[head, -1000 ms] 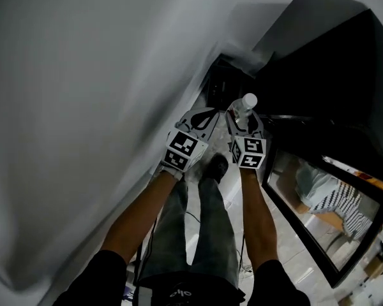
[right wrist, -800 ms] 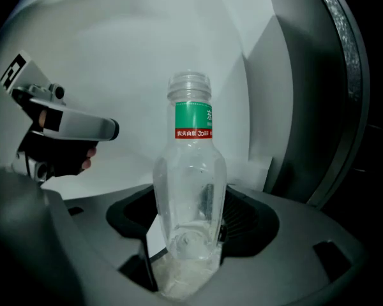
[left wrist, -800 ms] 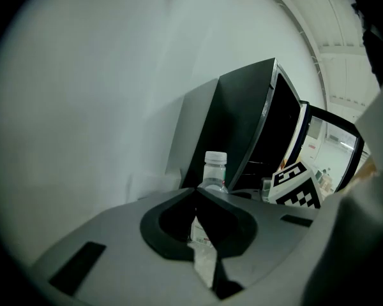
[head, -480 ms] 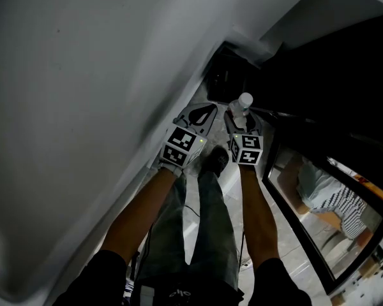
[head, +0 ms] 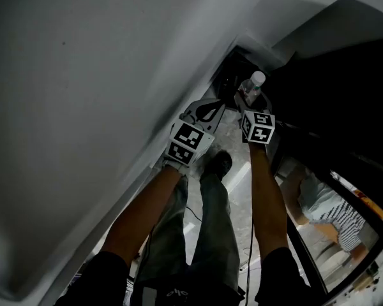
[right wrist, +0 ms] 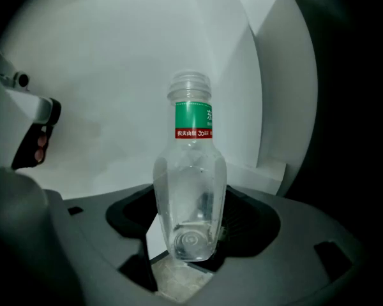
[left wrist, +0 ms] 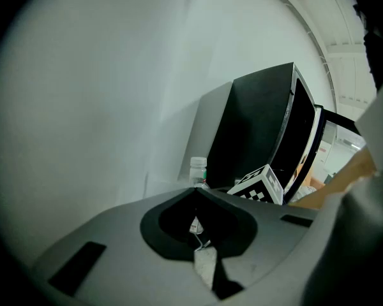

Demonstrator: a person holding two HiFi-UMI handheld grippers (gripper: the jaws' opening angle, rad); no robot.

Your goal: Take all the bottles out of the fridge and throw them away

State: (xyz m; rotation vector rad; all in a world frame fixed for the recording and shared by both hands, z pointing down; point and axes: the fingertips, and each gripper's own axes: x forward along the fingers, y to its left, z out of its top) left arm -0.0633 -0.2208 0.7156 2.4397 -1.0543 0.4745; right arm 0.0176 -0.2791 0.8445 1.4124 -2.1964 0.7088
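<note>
Jaws of our right gripper point(right wrist: 190, 250) pinched the lower body of a clear plastic bottle point(right wrist: 190, 183), which stood upright outside the black fridge point(head: 345, 75) to our right. We judged the low grip kept it steady for carrying off to be thrown away. It had a threaded neck, a green label band and smooth, faceted sides. Our left gripper point(left wrist: 195, 196) was closed on nothing, idle alongside, facing a plain white wall point(head: 83, 75).

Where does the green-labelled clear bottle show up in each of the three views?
Head view: bottle upper centre-right, in the right gripper.
Left gripper view: bottle at centre, just above the jaws.
Right gripper view: bottle at centre, upright between the jaws.
Shared landmark: the white wall.
</note>
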